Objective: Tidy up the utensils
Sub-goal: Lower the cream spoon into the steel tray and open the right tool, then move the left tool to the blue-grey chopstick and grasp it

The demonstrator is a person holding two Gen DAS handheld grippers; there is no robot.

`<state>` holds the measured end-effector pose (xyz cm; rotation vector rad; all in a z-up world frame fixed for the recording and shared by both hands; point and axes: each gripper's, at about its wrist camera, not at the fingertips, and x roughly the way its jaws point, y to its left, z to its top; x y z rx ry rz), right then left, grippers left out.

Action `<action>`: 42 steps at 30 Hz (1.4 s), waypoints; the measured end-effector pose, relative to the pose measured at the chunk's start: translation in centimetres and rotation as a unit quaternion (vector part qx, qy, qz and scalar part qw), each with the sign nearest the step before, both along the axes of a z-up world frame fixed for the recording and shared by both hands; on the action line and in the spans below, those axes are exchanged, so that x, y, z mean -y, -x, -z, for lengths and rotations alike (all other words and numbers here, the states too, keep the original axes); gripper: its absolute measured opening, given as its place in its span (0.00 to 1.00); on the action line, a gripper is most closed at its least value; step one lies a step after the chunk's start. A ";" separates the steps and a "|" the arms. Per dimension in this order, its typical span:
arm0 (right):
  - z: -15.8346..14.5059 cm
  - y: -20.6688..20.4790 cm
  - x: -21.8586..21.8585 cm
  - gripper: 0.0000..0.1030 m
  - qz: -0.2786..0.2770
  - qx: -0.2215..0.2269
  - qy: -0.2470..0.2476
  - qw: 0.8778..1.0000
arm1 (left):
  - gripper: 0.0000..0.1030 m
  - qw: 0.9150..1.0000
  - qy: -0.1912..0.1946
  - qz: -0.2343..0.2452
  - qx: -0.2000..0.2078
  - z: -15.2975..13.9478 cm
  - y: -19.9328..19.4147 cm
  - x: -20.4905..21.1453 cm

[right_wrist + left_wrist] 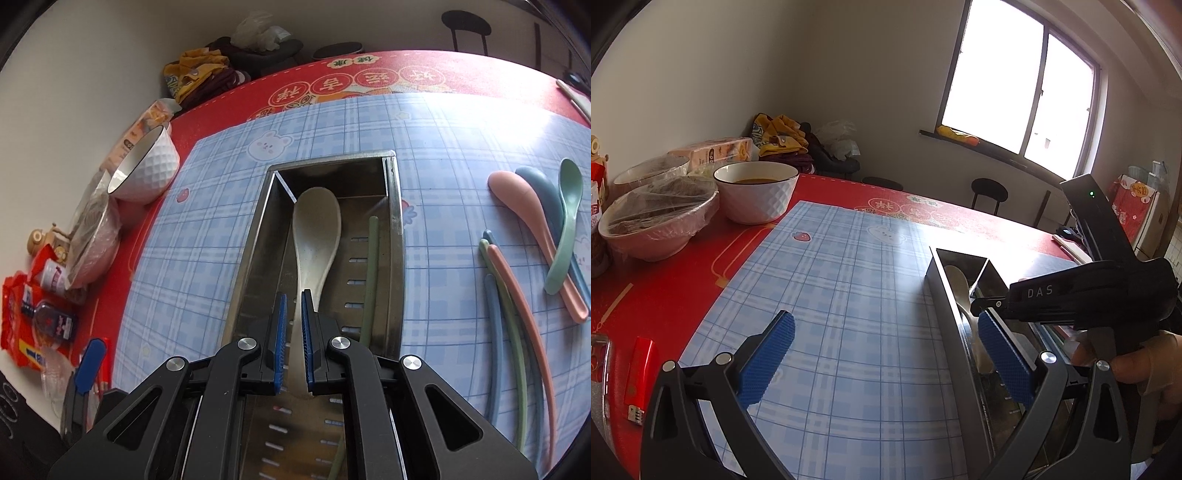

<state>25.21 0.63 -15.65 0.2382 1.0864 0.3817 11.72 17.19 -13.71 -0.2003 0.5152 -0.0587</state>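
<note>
One cream spoon (316, 236) — handle clenched, seemingly, between right tongs (293, 332) — left tongs (886, 363) released.

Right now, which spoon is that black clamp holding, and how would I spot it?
Find the blue checked mat on the red tablecloth; in its middle lies a long stainless-steel tray. The cream-white plastic spoon lies inside, its handle pinched by the right gripper. Unlike the pink spoon, blue spoon and green spoon on the mat, it is pale and in the tray.
</note>
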 end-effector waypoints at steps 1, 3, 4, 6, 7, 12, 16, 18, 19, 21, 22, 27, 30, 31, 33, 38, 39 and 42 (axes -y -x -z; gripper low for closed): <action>-0.4 0.1 0.2 0.11 -0.003 0.012 0.006 1.000 | 0.94 1.000 0.000 0.000 0.000 0.0 0.0 0.0; -1.2 0.5 0.7 0.27 -0.008 0.038 0.018 0.999 | 0.94 1.000 0.000 -0.001 -0.001 0.0 -0.1 -0.1; -1.7 0.7 1.1 0.48 -0.008 0.054 0.023 0.998 | 0.94 1.000 0.000 -0.002 -0.001 0.0 -0.2 -0.1; -2.5 1.3 2.1 0.54 -0.008 0.084 0.037 0.996 | 0.94 1.000 -0.001 -0.004 -0.002 0.1 -0.2 -0.1; -2.8 1.5 2.6 0.54 -0.008 0.094 0.044 0.995 | 0.94 1.000 -0.001 -0.004 -0.003 0.1 -0.2 -0.1; -3.8 2.8 6.0 0.65 -0.010 0.124 0.048 0.991 | 0.94 1.000 -0.004 -0.011 -0.005 0.1 -0.3 -0.1; -4.2 3.9 9.0 0.75 -0.008 0.142 0.049 0.989 | 0.94 1.000 -0.005 -0.013 -0.006 0.2 -0.3 -0.1; -4.4 4.5 10.9 0.84 -0.003 0.150 0.037 0.988 | 0.94 1.000 -0.008 -0.020 -0.007 0.2 -0.3 -0.1; -4.4 4.7 11.9 0.84 0.000 0.154 0.031 0.988 | 0.94 1.000 -0.011 -0.023 -0.006 0.1 -0.2 -0.1; -4.4 5.2 13.9 0.84 0.005 0.160 0.020 0.987 | 0.94 1.000 -0.017 -0.025 -0.006 0.1 -0.1 0.1; -4.3 5.4 15.0 0.84 0.008 0.161 0.013 0.987 | 0.94 0.999 -0.022 -0.025 -0.007 0.1 -0.2 0.2; -3.8 6.1 19.8 0.85 0.023 0.164 -0.013 0.986 | 0.94 0.999 -0.035 -0.026 -0.022 0.0 -0.5 0.9; -3.7 6.4 22.2 0.85 0.032 0.181 -0.031 0.982 | 0.94 0.997 -0.054 -0.050 -0.004 -1.3 0.3 1.4; -3.7 6.4 22.9 0.85 0.033 0.187 -0.034 0.981 | 0.94 0.997 -0.055 -0.054 -0.001 -2.0 0.5 1.7; -3.7 6.1 23.8 0.85 0.036 0.196 -0.031 0.979 | 0.94 0.997 -0.051 -0.056 0.006 -3.5 1.1 2.7; -3.0 5.1 25.0 0.85 0.039 0.201 -0.018 0.979 | 0.94 0.997 -0.067 -0.032 0.014 -6.2 2.1 8.1; -2.8 5.0 25.2 0.85 0.040 0.202 -0.017 0.978 | 0.94 0.997 -0.071 -0.026 0.010 -6.3 2.1 9.3; -1.9 5.1 25.8 0.85 0.045 0.204 -0.030 0.977 | 0.94 0.996 -0.083 -0.009 -0.014 -6.1 1.5 13.1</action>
